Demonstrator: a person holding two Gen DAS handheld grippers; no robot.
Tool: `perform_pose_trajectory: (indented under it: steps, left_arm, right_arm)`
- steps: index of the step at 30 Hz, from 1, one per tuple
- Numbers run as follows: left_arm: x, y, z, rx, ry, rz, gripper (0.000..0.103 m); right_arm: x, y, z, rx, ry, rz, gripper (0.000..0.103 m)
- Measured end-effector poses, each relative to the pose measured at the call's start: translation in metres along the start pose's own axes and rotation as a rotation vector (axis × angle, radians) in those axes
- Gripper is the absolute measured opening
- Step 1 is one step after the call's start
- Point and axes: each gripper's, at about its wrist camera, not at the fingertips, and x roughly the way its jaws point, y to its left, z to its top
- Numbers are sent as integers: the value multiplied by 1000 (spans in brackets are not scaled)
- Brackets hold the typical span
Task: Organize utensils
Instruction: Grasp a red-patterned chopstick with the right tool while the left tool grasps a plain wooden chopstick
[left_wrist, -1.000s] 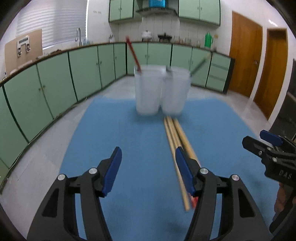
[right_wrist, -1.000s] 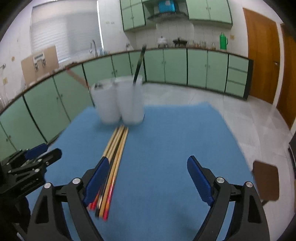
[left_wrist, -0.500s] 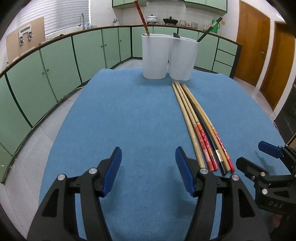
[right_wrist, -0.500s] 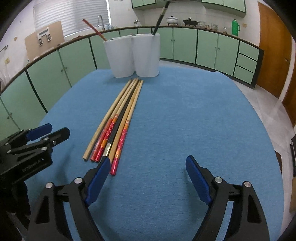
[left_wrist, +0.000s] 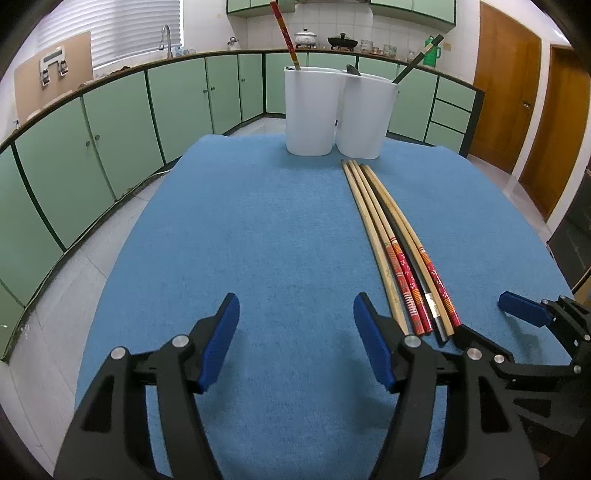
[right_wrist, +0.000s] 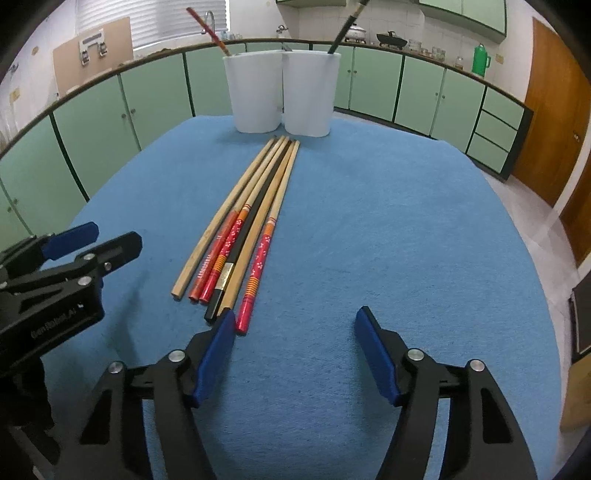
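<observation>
Several chopsticks (left_wrist: 397, 242) lie side by side on the blue table mat (left_wrist: 266, 229): plain wood, red-patterned and one black; they also show in the right wrist view (right_wrist: 245, 225). Two white holders (left_wrist: 338, 114) stand at the far edge, the left with a red chopstick (left_wrist: 283, 35), the right with a black one (left_wrist: 417, 59). The holders show in the right wrist view (right_wrist: 282, 96). My left gripper (left_wrist: 295, 339) is open and empty, left of the chopsticks' near ends. My right gripper (right_wrist: 295, 350) is open and empty, just right of those ends.
The mat (right_wrist: 388, 221) covers a table with floor around it. Green cabinets (left_wrist: 110, 122) line the back wall. Wooden doors (left_wrist: 535, 96) stand at the right. Each gripper shows at the edge of the other's view, the right one (left_wrist: 535, 321) and the left one (right_wrist: 70, 254).
Both grippers have pulled back from the holders toward the table's near side, so the full length of the chopsticks is now in view. Both stay open and empty.
</observation>
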Motion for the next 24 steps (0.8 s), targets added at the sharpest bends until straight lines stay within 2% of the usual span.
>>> perform_pose_trajectory:
  steps: [4,10,13,15,16,21,24]
  left_arm:
    - [1,0,-1,-5,3,0,63]
    - [2,-4,-1,-4,15,-5,64]
    - [3,-8,-2,0,20,-8,64]
    - [4,-10,-3,-1,26,-13,64]
    - [4,-10,-3,-2,27,-15,64]
    - [4,-18,-7,1,41,-38,64]
    - [5,-28,-9,20,50,-55,64]
  right_arm:
    - [0,-12,0,57,4,-35,66]
    - [1,-12,2,54,-7,8,52]
    - [2,-7,2,37,-9,32,34]
    - [3,-5,3,35,-10,61,11]
    - [3,-5,3,38,-10,73,6]
    - [1,-21,2,131,-34,109,5]
    - [-2,-27,2,156,-49,99,5]
